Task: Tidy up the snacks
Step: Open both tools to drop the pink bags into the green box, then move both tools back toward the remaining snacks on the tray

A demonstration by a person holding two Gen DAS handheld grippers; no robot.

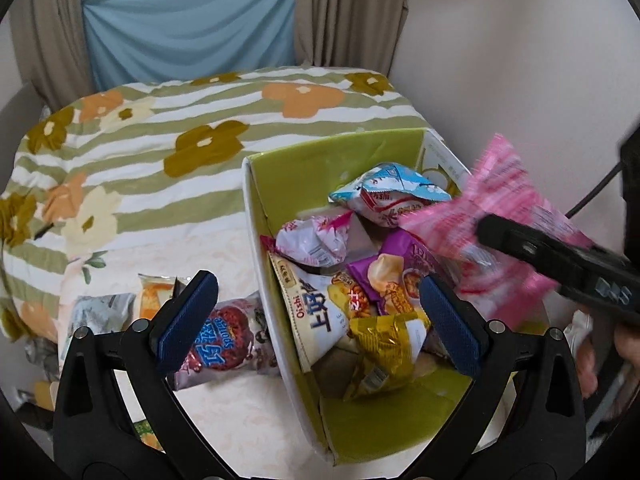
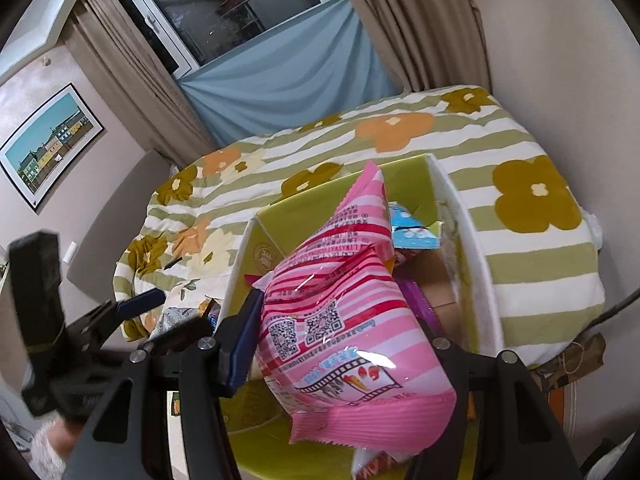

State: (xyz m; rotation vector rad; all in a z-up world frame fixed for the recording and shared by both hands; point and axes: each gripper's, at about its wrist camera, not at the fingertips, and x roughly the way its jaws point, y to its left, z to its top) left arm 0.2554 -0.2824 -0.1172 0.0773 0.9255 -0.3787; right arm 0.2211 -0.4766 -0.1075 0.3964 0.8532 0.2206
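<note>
- Your right gripper (image 2: 340, 356) is clamped on a pink-striped foil snack bag (image 2: 344, 312), held in the air above the open green-lined cardboard box (image 1: 256, 208), near its right wall.
- The bag looks puffy and slick; if the pinch sits on the air-filled body, it could slide out and land beyond the box's right wall.
- The box already holds a loose heap of packets; a bag dropped from height may bounce off them or perch on the rim.
- Your left gripper (image 1: 316, 316) is wide open and empty, straddling the box's near-left wall; lowering it would knock that wall and tip the box.
- A red chocolate-print snack bag (image 1: 224, 340) lies outside, against the box's left wall, not yet sorted.
</note>
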